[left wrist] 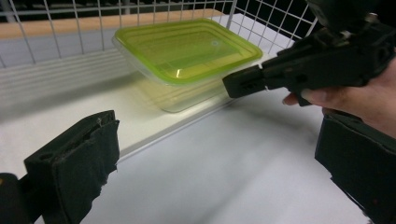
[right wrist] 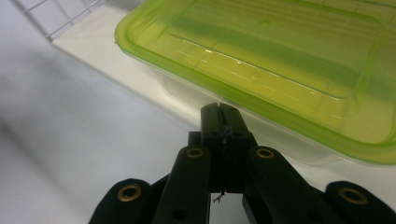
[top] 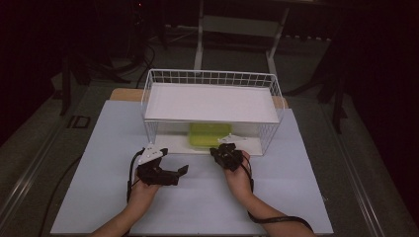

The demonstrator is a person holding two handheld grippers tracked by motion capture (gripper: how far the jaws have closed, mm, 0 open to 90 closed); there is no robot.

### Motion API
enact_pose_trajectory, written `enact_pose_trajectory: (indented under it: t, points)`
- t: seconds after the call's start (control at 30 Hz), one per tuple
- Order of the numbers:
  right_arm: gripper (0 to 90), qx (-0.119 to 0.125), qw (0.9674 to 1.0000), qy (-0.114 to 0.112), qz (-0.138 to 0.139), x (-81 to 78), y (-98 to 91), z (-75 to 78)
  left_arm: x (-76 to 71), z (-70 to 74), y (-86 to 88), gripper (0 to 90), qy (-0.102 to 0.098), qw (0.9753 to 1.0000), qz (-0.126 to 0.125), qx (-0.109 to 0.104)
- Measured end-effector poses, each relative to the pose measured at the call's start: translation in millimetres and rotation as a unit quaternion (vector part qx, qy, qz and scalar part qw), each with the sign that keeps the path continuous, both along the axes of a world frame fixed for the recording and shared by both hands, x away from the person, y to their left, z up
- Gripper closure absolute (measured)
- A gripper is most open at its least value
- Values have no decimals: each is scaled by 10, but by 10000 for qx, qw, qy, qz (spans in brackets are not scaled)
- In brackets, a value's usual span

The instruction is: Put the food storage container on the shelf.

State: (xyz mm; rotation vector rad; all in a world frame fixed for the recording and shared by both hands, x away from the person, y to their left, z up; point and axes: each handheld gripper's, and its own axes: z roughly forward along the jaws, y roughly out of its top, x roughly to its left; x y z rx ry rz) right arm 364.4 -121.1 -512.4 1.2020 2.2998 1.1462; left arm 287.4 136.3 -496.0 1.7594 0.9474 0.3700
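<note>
Under rack's white shelf [top: 210,102], on lower tray [top: 173,146]: green-lidded container [top: 209,134], near front edge. Right gripper [right wrist: 219,122] pinched shut, empty, tips just short of container's near wall. Left gripper [left wrist: 219,154] gaping wide, empty, off to side. Likely light, seemingly empty; thin clear walls flex, slippery. Best grasped at stiff lid rim.

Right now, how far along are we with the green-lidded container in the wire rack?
Done: the green-lidded container sits on the lower shelf of the wire rack, lid on. In hand: nothing is gripped. The right gripper is shut, its tip just short of the container's near edge; the left gripper stands open over the white table, off to the side. Left: taking hold of the container, probably, though that is a guess.
</note>
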Motion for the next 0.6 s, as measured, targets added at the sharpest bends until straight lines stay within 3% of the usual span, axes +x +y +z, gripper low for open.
enact_pose_trajectory:
  t: [0.13, 0.2, 0.33, 0.43, 0.6]
  points:
    - [898, -41, 9999, -48, -81, 114, 35, -1, 7, -4, 2, 5, 29, 10000, 2, -38]
    - [898, 51, 9999, 23, -149, 156, 48, -1, 5, -11, 0, 4, 31, 10000, 10, -33]
    - [898, 6, 9998, -108, -156, 224, 94, 13, -1, -21, -6, 4, -1, 10000, 4, 7]
    - [897, 116, 9997, -39, -230, 268, 101, 11, -7, -27, -22, 4, -27, 10000, -23, 29]
    - [895, 17, 9994, -119, -309, 329, 119, -7, -16, -33, -31, 4, 5, 10000, -61, 43]
